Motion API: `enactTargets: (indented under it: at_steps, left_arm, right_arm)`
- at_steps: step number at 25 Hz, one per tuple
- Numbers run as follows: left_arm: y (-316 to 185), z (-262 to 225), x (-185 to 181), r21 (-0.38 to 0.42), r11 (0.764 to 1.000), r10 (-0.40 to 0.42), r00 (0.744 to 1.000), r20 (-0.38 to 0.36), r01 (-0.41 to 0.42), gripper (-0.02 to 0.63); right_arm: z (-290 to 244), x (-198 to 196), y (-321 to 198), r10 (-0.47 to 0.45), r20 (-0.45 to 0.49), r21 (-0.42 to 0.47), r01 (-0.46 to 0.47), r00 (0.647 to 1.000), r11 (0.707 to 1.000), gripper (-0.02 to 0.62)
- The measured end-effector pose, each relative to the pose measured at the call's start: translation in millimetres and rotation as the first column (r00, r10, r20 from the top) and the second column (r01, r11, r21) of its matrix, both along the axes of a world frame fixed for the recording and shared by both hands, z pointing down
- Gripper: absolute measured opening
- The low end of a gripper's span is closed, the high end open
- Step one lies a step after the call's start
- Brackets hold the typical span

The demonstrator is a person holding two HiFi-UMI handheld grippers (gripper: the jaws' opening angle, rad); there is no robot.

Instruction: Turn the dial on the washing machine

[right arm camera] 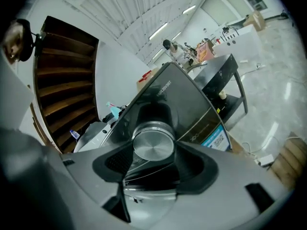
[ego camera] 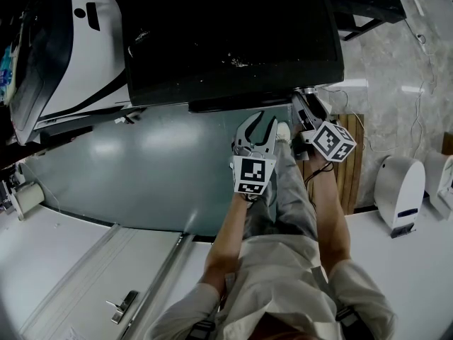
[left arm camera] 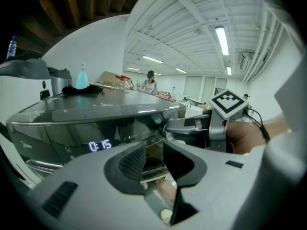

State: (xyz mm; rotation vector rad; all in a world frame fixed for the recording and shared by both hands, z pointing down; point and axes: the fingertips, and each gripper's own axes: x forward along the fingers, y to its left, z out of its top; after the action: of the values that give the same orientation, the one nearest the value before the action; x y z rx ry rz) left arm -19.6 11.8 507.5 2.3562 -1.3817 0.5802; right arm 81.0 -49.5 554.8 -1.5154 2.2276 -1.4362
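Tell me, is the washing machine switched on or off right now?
On. In the left gripper view the washing machine has a display on its dark front panel showing lit digits.

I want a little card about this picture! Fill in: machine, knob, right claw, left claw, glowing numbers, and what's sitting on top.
machine: dark grey washing machine with a glossy top
knob: round brushed silver metal dial on the machine's front panel
right claw: right gripper, jaws closed on the dial's two sides
left claw: left gripper, jaws apart, nothing between them, held in front of the machine beside the right one
glowing numbers: glowing display reads 0:15
on top: light blue bottle standing upright at the far side
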Motion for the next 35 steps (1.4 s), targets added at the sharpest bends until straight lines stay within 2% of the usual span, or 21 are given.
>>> enactTargets:
  at_steps: [9,25,30,35]
  left_arm:
    - [-0.1,1.9,1.4,-0.002,1.000,0.003,1.000,-0.002,-0.003,0.120]
    - [1.8,3.3,5.2,-0.004,1.000,0.008,1.000,-0.001,-0.008,0.120]
    - [1.1,3.4,6.3,-0.002,1.000,0.010,1.000,-0.001,-0.010,0.120]
    - [1.9,4.6,5.2,-0.003,1.000,0.010,1.000,-0.002,-0.010,0.120]
  right_arm:
    - [0.5,0.9,0.2,0.053,0.168,-0.039,-0.047,0.984,0.998,0.272]
    - [5.3,5.1,1.7,0.141,0.393,-0.108,-0.107,0.909,0.988,0.272]
    - [-1.1,2.9,-1.7,0.177,0.467,-0.124,-0.134,0.866,0.983,0.272]
    - [1.4,3.6,-1.0,0.231,0.547,-0.160,-0.170,0.805,0.972,0.272]
